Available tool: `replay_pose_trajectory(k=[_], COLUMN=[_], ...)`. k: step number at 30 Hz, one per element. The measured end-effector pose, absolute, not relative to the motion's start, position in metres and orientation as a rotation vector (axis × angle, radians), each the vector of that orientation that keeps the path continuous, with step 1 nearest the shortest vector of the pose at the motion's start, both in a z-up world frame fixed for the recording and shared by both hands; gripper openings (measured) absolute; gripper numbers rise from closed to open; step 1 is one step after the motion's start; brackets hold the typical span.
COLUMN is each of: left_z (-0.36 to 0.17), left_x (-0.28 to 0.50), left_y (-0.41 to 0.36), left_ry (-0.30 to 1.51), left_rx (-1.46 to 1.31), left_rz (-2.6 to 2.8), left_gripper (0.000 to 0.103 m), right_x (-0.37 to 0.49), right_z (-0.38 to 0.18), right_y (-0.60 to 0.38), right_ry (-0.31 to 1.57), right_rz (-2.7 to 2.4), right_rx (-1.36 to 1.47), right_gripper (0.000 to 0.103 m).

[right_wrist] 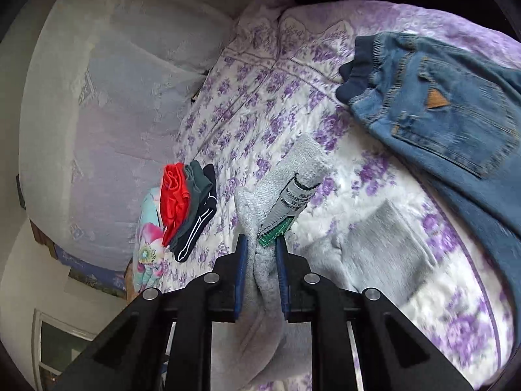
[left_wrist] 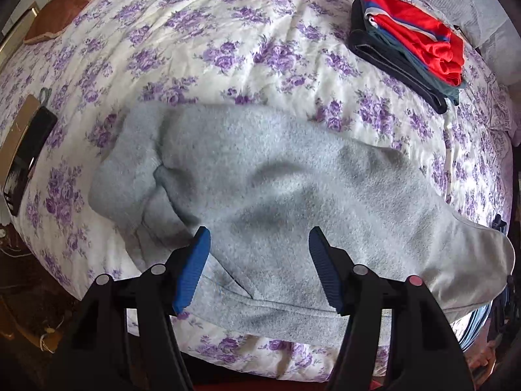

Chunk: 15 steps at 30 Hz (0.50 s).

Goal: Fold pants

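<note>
Left wrist view: the left gripper (left_wrist: 259, 238) hangs with jaws spread wide over the grey sweatpants (left_wrist: 276, 195), gripping nothing. The pants lie rumpled across the near part of the floral bedspread (left_wrist: 228, 49). A folded clothes stack (left_wrist: 407, 45), red on top, sits far right.

Right wrist view: the right gripper (right_wrist: 260, 247) has its jaws pinched narrow on the grey sweatpants (right_wrist: 265, 280), care label (right_wrist: 288, 205) showing just beyond. Blue jeans (right_wrist: 449, 110) lie far right, the folded stack (right_wrist: 189, 205) to the left.
</note>
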State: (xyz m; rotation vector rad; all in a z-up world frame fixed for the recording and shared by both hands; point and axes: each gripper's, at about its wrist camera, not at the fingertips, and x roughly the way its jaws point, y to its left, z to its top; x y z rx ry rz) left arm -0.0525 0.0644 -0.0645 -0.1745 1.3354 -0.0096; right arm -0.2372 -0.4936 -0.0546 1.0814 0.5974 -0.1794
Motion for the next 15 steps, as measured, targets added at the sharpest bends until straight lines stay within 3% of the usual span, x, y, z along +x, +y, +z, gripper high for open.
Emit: replay_pose_trajectory(k=[4, 7, 10, 14, 15], left_z=[-0.067, -0.078, -0.068, -0.049, -0.046], left_x=[-0.049, -0.047, -0.050, -0.054, -0.056], left_y=[0.076, 0.075, 0.070, 0.044, 0.033], left_ry=[1.342, 1.374, 1.351, 1.313, 1.302], left_rx=[-0.165, -0.136, -0.143, -0.140, -0.115], left_rz=[-0.049, -0.077, -0.125, -0.274, -0.309], left_gripper=[0.066, 0.066, 0.066, 0.066, 0.066], right_x=[-0.276, -0.300, -0.321, -0.287, -0.270], right_z=[-0.087, -0.129, -0.107, -0.076, -0.070], right_y=[-0.495, -0.508, -0.499, -0.466, -0.452], right_ry=[0.714, 0.714, 0.562, 0.528, 0.551], right_rz=[-0.347, -0.416, -0.427, -0.271, -0.227], right_rx=[1.045, 1.246, 1.262, 1.148, 1.099], right_gripper=[0.018, 0.019, 0.020, 0.020, 0.024])
